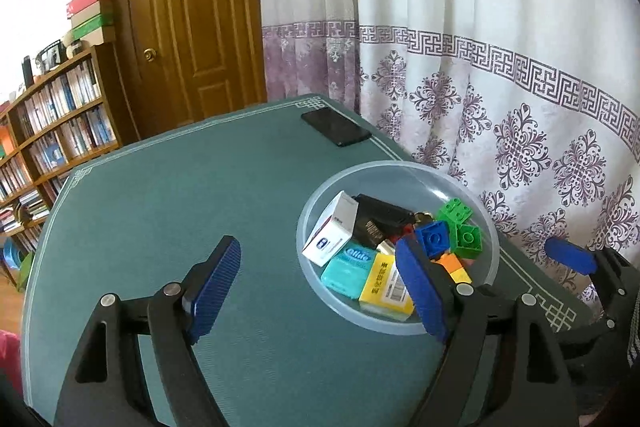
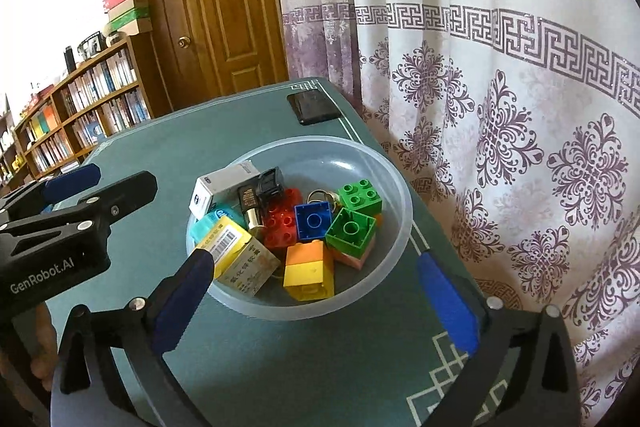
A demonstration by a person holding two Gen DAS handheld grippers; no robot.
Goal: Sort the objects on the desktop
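A clear plastic bowl [image 2: 384, 163] [image 1: 320, 195] stands on the green table mat, near its right edge. Inside lie several toy bricks: green [image 2: 360, 197], blue [image 2: 314, 221], red [image 2: 282, 223], yellow-orange [image 2: 308, 269]. With them are a yellow box [image 2: 240, 255], a teal box [image 1: 346, 267], a white box [image 1: 332, 235] and a black item [image 1: 376, 217]. My right gripper [image 2: 316, 295] hangs open just in front of the bowl, nothing between its fingers. My left gripper [image 1: 320, 279] is open too, left of the bowl, its right finger [image 1: 420, 287] over the bowl's near rim.
A black phone [image 1: 336, 126] lies at the mat's far corner. A patterned curtain [image 2: 520, 107] hangs close along the table's right side. A wooden door [image 1: 192, 19] and bookshelves [image 1: 52, 131] stand beyond. The mat [image 1: 160, 211] left of the bowl is bare.
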